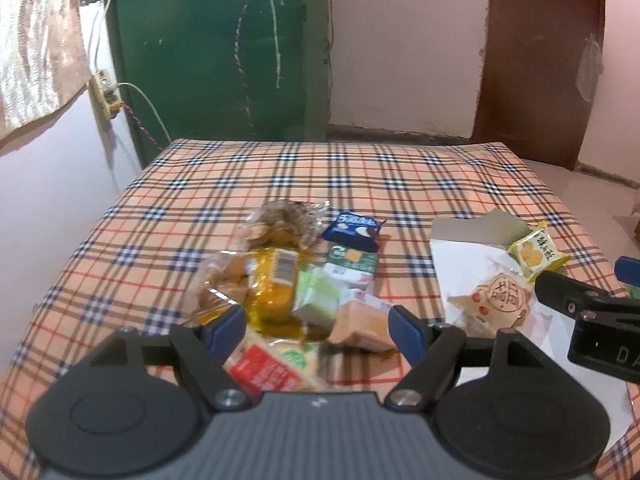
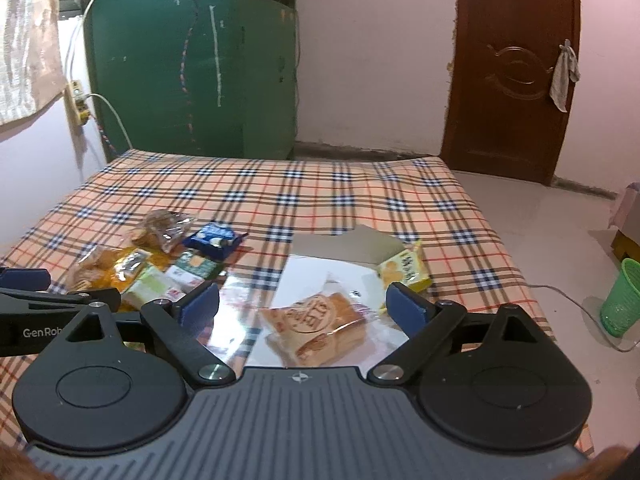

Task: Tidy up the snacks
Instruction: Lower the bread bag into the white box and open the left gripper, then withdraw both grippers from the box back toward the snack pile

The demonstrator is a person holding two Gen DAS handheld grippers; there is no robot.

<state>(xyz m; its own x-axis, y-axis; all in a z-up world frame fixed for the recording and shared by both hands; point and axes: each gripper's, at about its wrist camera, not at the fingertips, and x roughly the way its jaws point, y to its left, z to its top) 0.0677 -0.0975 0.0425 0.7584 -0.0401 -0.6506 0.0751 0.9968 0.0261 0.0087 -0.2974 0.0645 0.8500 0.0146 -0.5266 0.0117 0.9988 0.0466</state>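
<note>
A pile of snack packets [image 1: 288,280] lies on the plaid table: a blue packet [image 1: 354,230], a clear bag of biscuits [image 1: 280,220], green-white boxes [image 1: 320,294], a red-labelled pack [image 1: 268,368]. My left gripper [image 1: 318,330] is open just above the near packets. A white sheet [image 2: 316,272] to the right carries a wrapped pastry [image 2: 320,326] and a yellow packet [image 2: 404,270]. My right gripper [image 2: 306,304] is open over the pastry, holding nothing. The pile also shows in the right wrist view [image 2: 160,264].
The plaid cloth [image 1: 360,172] covers the whole table. A green cabinet [image 2: 192,56] and a socket with cables [image 2: 78,104] stand behind it, a brown door [image 2: 512,68] at the back right. A green plastic cup [image 2: 622,298] is on the floor to the right.
</note>
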